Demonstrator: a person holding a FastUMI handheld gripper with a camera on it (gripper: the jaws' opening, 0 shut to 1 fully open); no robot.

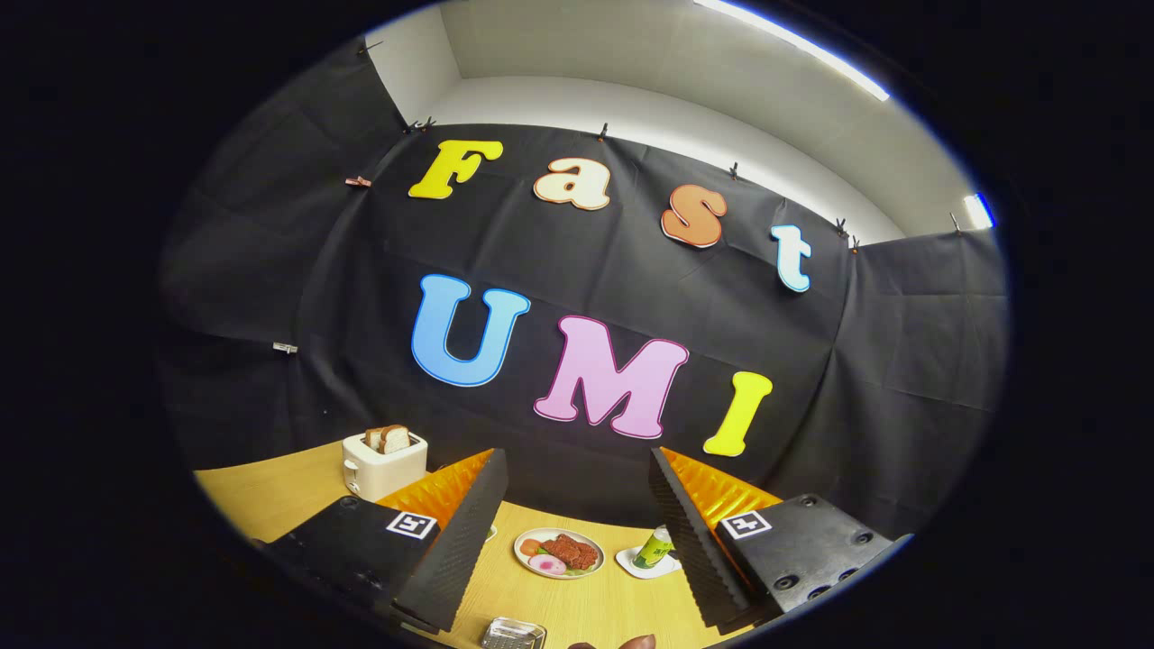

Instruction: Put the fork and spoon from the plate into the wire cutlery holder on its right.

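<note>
A white toaster (pixel 383 462) with bread slices is seen on the wooden bench (pixel 270 500), just beyond the left finger. The gripper (pixel 577 541) is held wide apart, nothing gripped. Between the fingers, further along the bench, a plate (pixel 558 552) with food is seen; no fork or spoon can be made out. A green can (pixel 654 547) stands beside the right finger.

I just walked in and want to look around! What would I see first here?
You'd spot the gripper first, its two fingers open wide with nothing between them. Beyond them on the wooden table sits a plate of food, with a green can on a small white dish beside it. A white toaster holding bread stands off to the side, past one finger.
</note>
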